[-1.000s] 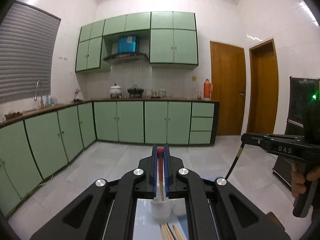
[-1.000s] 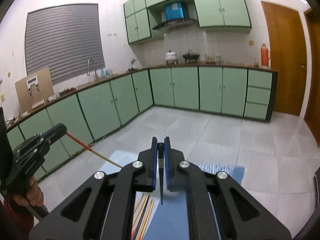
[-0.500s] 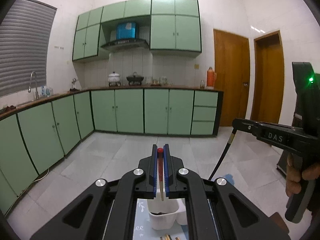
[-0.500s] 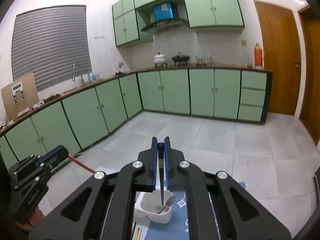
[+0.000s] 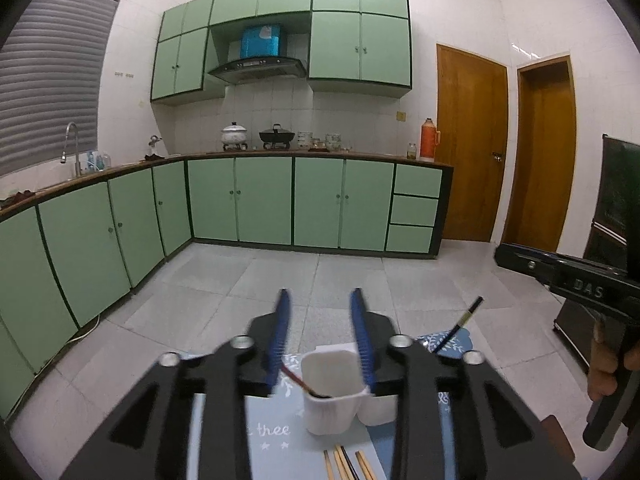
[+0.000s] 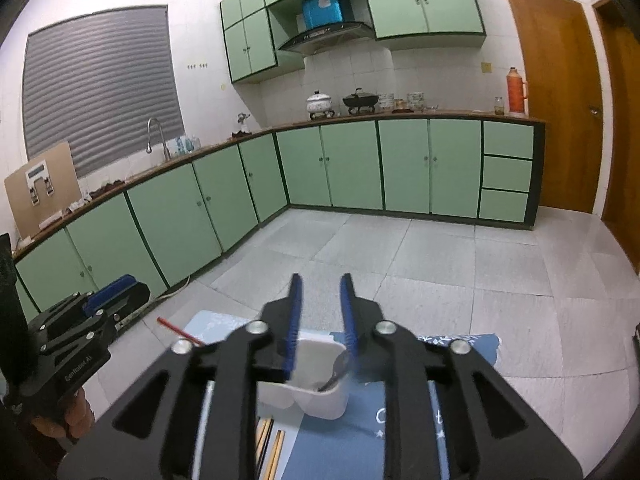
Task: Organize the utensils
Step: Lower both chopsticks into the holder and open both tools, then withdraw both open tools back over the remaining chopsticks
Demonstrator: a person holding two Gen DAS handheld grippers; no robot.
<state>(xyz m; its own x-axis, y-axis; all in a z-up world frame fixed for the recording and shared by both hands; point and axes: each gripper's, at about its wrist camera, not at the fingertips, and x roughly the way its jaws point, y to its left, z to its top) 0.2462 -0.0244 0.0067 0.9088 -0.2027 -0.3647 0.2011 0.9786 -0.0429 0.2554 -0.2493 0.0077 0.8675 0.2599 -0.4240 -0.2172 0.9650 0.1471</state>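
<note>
Loose chopsticks (image 5: 346,462) lie on the blue mat (image 5: 276,440) nearest the left camera: light, stiff and thin, probably best pinched mid-shaft. Just beyond, both the left gripper (image 5: 322,336) and the right gripper (image 6: 320,318) are opening with nothing between their pads. A red-tipped chopstick (image 5: 300,382) leans in the white holder (image 5: 334,392), where a spoon (image 6: 334,374) also sits.

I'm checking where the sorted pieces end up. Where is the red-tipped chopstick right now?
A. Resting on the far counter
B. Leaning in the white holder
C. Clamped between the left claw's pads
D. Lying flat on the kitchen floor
B: the red-tipped chopstick leans with its lower end inside the white holder, while the left claw is opening with nothing between its pads.
</note>
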